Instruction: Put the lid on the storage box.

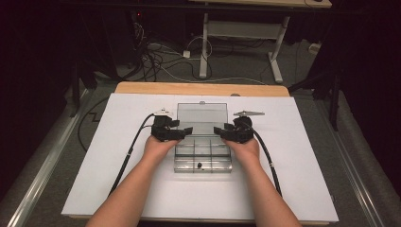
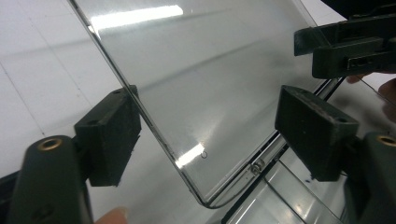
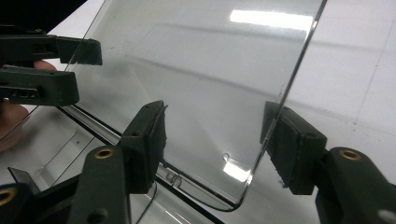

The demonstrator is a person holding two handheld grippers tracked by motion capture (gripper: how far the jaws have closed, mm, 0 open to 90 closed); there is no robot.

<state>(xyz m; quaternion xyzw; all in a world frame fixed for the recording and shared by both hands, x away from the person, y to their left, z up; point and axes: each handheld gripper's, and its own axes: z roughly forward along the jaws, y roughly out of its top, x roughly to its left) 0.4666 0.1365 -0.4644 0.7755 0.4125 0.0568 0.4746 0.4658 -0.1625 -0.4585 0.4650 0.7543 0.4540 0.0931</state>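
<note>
A clear plastic compartment box lies on the white sheet, its lid standing open at the back. A small dark item sits in a front compartment. My left gripper reaches in from the left. Its jaws stand either side of the lid's left edge, apart, and one pad is close against that edge. My right gripper mirrors it from the right, jaws astride the lid's right edge with a gap. The right gripper and the left gripper each show across the lid.
The white sheet covers most of the wooden table. Beyond the table's far edge, cables lie on the floor and a desk's white legs stand.
</note>
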